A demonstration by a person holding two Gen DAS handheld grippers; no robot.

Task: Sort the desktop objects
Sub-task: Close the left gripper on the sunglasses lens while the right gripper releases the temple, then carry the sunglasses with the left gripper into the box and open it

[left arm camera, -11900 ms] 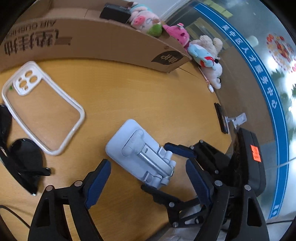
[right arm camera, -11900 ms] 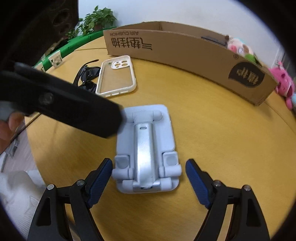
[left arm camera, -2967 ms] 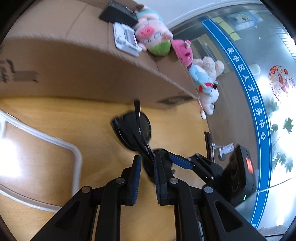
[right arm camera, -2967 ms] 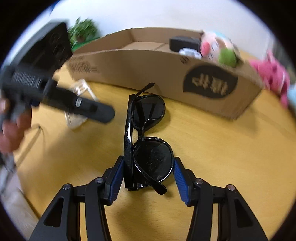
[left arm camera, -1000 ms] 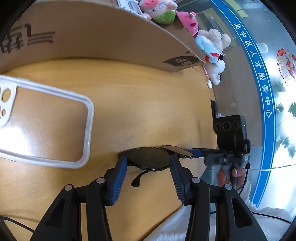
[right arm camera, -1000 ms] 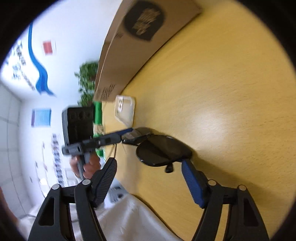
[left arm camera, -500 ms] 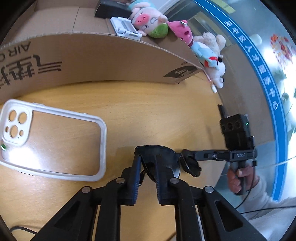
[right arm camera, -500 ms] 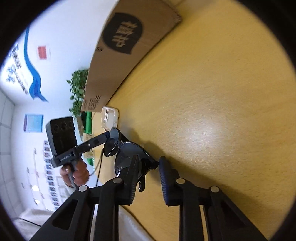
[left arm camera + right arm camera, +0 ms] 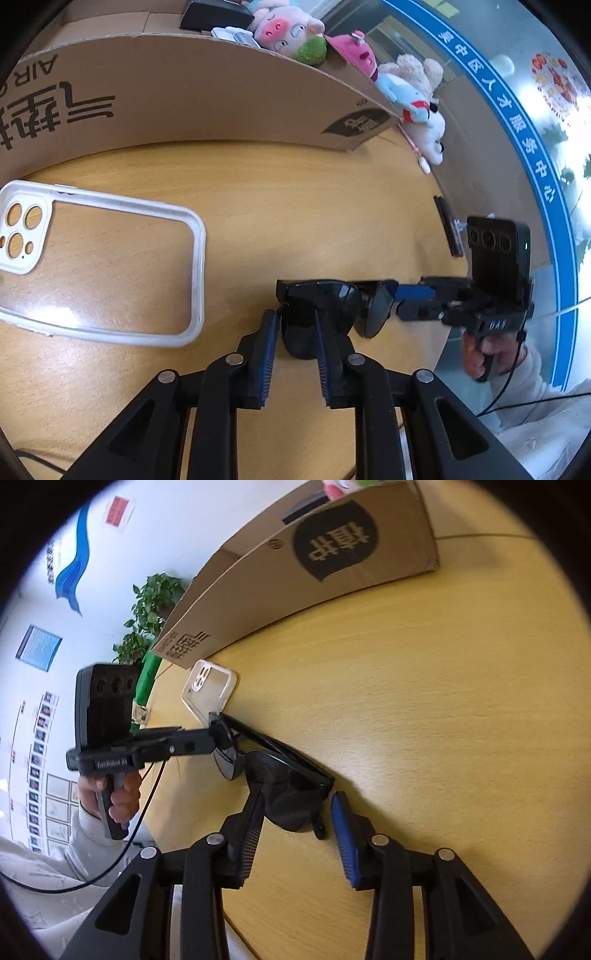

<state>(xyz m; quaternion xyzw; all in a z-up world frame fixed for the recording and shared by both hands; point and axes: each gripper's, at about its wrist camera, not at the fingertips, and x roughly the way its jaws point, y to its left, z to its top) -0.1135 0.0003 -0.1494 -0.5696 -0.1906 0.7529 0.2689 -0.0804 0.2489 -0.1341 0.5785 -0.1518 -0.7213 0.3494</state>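
Black sunglasses (image 9: 317, 314) sit low over the wooden table (image 9: 295, 203) between my two grippers. My left gripper (image 9: 294, 354) has one lens between its blue pads; its jaws are opening, with a thin gap at the left pad. The right gripper (image 9: 299, 834) straddles the other lens (image 9: 291, 801); its jaws are opening too, and the right pad stands clear of the frame. Each gripper also shows in the other's view: the right gripper (image 9: 406, 302) and the left gripper (image 9: 218, 734), both at the ends of the glasses.
A clear phone case (image 9: 103, 258) with a white rim lies to the left. Behind it stands a long cardboard box (image 9: 184, 92) holding a plush pig (image 9: 288, 33) and a grey phone stand (image 9: 232, 35). More plush toys (image 9: 413, 96) sit past the box's right end. The table edge runs close behind the grippers.
A second ago both jaws stood wide around the sunglasses. Half a second ago they had closed on the lenses, and they have since widened again. The right wrist has rolled.
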